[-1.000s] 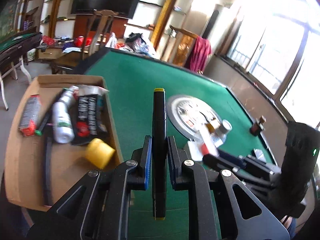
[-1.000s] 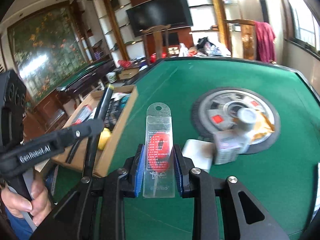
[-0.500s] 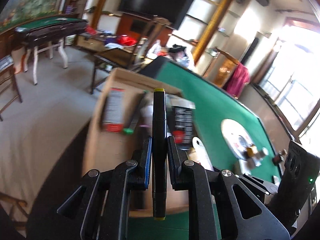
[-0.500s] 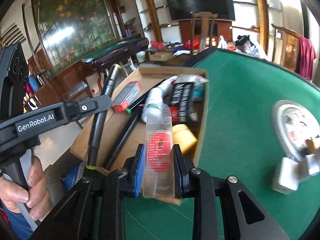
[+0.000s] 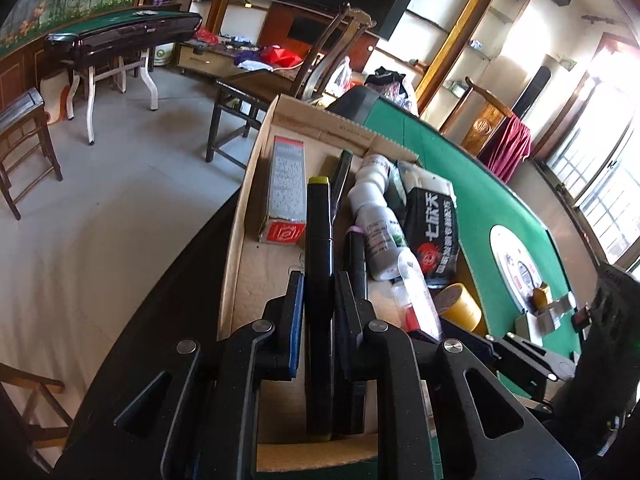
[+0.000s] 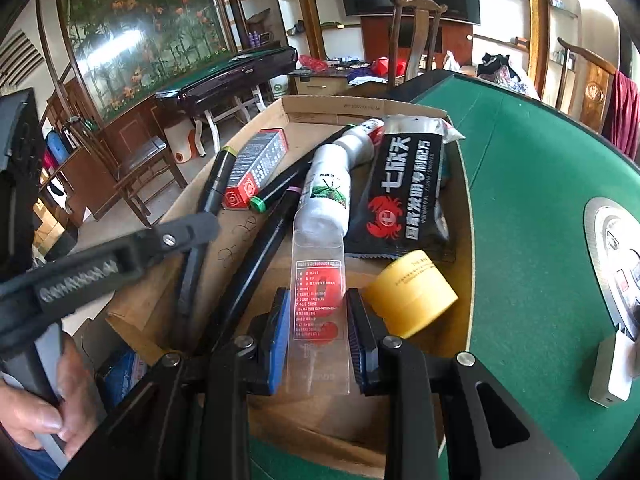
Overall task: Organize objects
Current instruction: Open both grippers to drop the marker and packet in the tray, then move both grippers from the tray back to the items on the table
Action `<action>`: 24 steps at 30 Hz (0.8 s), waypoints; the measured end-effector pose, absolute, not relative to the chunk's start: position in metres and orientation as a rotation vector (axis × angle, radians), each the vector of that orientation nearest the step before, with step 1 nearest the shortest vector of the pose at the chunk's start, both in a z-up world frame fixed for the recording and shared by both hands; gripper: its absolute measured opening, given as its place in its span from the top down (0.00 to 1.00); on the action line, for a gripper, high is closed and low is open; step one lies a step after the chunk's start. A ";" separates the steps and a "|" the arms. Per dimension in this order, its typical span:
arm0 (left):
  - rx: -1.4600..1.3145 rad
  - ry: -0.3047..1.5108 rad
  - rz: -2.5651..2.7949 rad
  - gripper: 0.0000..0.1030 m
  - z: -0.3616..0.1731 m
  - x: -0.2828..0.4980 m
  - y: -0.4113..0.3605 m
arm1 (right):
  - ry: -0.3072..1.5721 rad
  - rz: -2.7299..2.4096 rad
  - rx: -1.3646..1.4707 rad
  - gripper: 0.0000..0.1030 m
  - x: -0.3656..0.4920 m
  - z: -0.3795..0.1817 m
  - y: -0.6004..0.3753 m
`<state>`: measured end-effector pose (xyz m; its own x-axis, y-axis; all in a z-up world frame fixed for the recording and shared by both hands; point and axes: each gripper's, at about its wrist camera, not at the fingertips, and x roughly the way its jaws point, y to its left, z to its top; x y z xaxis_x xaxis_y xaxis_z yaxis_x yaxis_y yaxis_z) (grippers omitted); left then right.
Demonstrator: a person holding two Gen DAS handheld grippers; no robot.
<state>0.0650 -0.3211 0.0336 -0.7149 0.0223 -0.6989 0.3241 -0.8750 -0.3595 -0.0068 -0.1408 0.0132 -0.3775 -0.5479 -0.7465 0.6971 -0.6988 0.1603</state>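
My left gripper (image 5: pixel 318 286) is shut on a black marker with a yellow-green cap (image 5: pixel 319 248), held over the open cardboard box (image 5: pixel 320 126). The same marker (image 6: pixel 212 188) and the left gripper's finger (image 6: pixel 176 236) show at the left of the right wrist view. A clear flat plastic packet with a red label (image 6: pixel 318 292) is clamped in my right gripper (image 6: pixel 319 304), also above the box (image 6: pixel 360 106). Inside lie a red and grey carton (image 5: pixel 286 184), white bottles (image 6: pixel 328 184), a black pouch (image 6: pixel 404 188), more markers (image 6: pixel 276 192) and a yellow tape roll (image 6: pixel 412 294).
The box sits at the left edge of a green felt table (image 6: pixel 532 184) with a round centre plate (image 6: pixel 616 248). A white box (image 6: pixel 612 372) lies near that plate. Off the table are wooden chairs (image 5: pixel 24 136), another green table (image 5: pixel 120 36) and tiled floor. A hand (image 6: pixel 36 412) grips the left handle.
Both grippers have swung left from over the green felt to above the cardboard box and dropped lower, each still holding its item.
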 end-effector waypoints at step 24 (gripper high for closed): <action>1.110 0.671 -2.634 0.74 0.054 0.071 -0.307 | 0.054 -2.049 0.994 0.71 -0.005 0.044 -0.091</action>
